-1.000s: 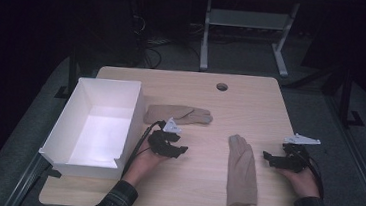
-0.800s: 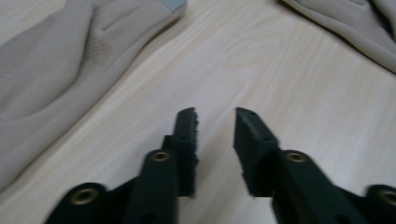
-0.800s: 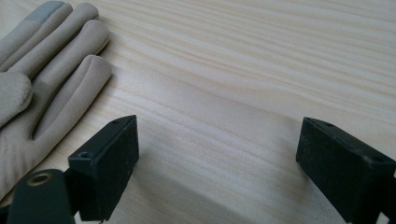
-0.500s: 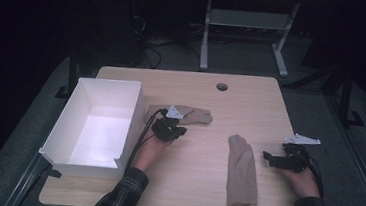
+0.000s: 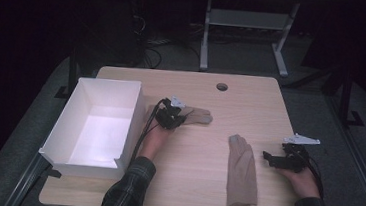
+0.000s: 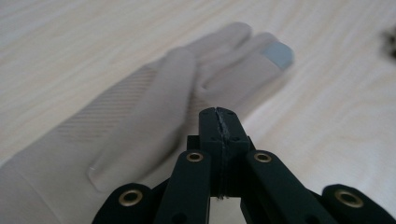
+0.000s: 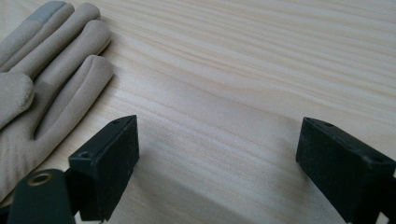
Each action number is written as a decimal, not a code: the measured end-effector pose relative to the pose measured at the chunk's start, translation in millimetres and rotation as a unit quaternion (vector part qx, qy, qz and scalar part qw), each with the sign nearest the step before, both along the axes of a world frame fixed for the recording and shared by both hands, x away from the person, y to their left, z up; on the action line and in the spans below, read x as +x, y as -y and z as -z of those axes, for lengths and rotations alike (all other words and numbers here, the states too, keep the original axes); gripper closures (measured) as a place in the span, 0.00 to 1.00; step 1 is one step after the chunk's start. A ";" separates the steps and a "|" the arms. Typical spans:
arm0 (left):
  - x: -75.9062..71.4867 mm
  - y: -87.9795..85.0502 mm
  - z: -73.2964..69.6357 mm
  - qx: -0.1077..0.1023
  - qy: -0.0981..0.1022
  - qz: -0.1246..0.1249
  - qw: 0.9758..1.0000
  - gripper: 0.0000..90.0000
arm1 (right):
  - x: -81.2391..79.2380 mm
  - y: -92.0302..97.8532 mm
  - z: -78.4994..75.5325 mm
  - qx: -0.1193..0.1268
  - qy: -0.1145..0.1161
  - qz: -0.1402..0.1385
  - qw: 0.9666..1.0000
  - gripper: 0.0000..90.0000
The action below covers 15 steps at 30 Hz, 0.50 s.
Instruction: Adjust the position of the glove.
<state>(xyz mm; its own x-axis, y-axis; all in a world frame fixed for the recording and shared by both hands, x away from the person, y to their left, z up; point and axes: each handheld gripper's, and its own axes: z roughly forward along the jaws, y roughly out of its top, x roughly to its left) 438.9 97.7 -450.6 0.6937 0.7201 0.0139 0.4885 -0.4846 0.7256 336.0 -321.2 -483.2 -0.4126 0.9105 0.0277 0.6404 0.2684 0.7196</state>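
I am hovering my left gripper (image 6: 218, 113), jaws pressed together, over a beige glove (image 6: 154, 112); my right gripper (image 7: 217, 154), jaws spread, is waiting at three o'clock of the other glove (image 5: 242, 171).

Room dark; light wooden desk (image 5: 192, 91) with round hole (image 5: 221, 87), grey floor (image 5: 315, 114), metal frame (image 5: 243, 23) and cables (image 5: 151, 42) behind.

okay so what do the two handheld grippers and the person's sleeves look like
Both the left gripper and right gripper are black, with flat block jaws on linkage arms studded with brass-ringed holes. Each carries a grey three-cornered plate on top and trails a black cable. The sleeves are dark plaid.
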 end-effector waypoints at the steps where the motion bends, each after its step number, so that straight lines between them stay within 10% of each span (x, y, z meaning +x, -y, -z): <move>1: 2.4 -0.2 1.7 0.000 -0.005 -0.006 1.000 1.00 | 0.0 0.0 0.0 0.000 0.000 0.000 1.000 0.14; 15: 8.3 -0.2 17.4 -0.015 -0.034 0.008 0.999 1.00 | -0.5 -1.5 -0.2 0.002 -0.002 -0.001 1.000 0.15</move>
<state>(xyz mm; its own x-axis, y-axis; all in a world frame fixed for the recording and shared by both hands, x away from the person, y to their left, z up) 447.2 97.9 -468.0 0.7036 0.7085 -0.0546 0.5298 -0.4718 0.7048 335.5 -319.7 -483.1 -0.4140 0.9097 0.0325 0.6428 0.2668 0.7181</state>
